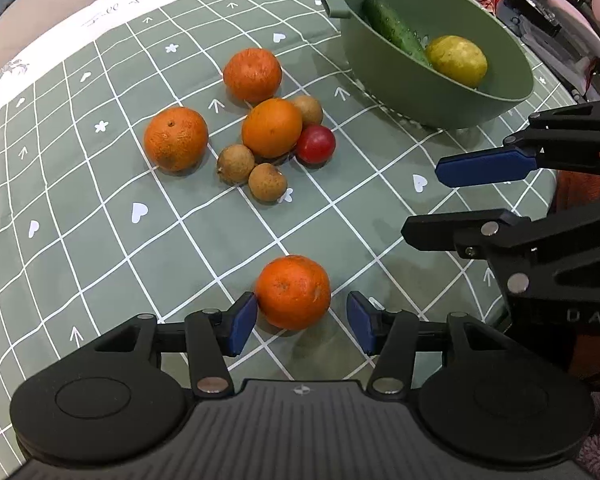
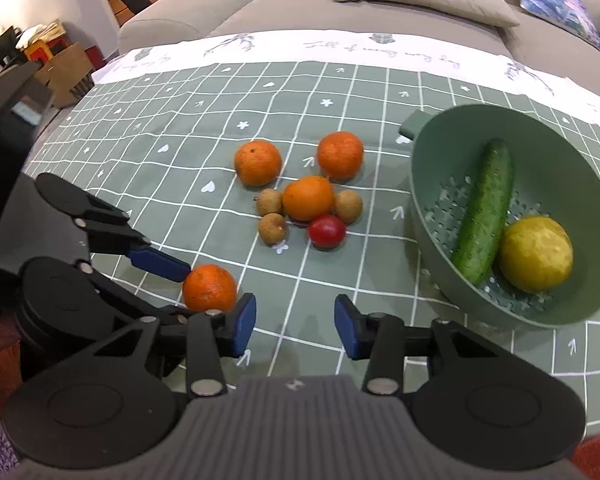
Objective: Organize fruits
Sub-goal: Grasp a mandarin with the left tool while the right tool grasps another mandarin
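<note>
From the left wrist, the left gripper (image 1: 302, 322) stood about half open around a lone mandarin (image 1: 293, 291). Its left pad touched or nearly touched the peel, while a clear gap showed at the right pad, so nothing was clamped yet. That mandarin sat on the green checked tablecloth (image 1: 100, 240), well apart from the green colander (image 1: 432, 84) and on the near side of it. Between the two lay a cluster: three more mandarins, three brown longans (image 1: 236, 163), and a small red fruit (image 1: 316, 144). Inside the colander rested a cucumber (image 1: 392, 26) and a yellow citrus (image 1: 457, 60). The right gripper (image 1: 428, 204) came in from the right edge, its jaws apart and empty.

From the right wrist, the right gripper (image 2: 295, 326) hovered over bare cloth just beside the colander (image 2: 428, 200), fingers parted with nothing between them. The left gripper (image 2: 204, 292) straddled the lone mandarin (image 2: 209, 288) — well to the left of the colander, one blue pad against the fruit's far side and the other hidden.

The mandarin looked light, round and soft-skinned, its peel loose enough to dent; it would likely roll if nudged from one side. A gentle squeeze across its widest middle — pads square on opposite flanks — seemed the safest hold.
</note>
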### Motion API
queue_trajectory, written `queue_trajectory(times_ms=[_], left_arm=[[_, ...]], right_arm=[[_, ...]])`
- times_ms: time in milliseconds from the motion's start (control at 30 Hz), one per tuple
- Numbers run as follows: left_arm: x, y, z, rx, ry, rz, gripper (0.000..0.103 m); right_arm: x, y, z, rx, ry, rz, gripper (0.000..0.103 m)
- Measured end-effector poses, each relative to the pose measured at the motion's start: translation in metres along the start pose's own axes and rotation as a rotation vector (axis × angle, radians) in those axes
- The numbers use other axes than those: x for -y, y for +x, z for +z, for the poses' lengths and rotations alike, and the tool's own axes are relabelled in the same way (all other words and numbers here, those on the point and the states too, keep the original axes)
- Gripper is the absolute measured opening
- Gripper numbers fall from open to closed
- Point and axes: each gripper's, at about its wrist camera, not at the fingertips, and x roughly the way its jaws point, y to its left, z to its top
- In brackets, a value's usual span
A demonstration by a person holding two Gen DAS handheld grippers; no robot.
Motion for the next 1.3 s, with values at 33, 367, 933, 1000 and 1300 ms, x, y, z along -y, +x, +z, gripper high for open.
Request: queue_trajectory(times_ms=[33,367,933,1000,1300], left_arm=[[0.0,0.001,0.001,-0.004,0.001,0.005,0.056],[-0.01,-0.002,0.006,0.012,-0.022,-0.008,0.045],[-0.047,-0.012,0.031,0.036,-0.087,0.02,0.045],[-0.05,-0.011,0.032,0.034,-0.091,0.02,0.045],[-0.052,-0.013,0.031,0.035,-0.108,0.016,0.045]], right_arm=[[-0.001,0.0,0.001,0.002,-0.006,0.003,0.039],[-0.012,0.015,0.018,0.037,-0.175,-0.031,0.038],[-0.022,0.068,0.056,0.022,-0.623,-0.09,0.038],[-0.021,0.073,0.057,0.012,-0.639,-0.078,0.038],[-0.02,0.086,0.06,-0.007,-0.623,-0.052,0.038]])
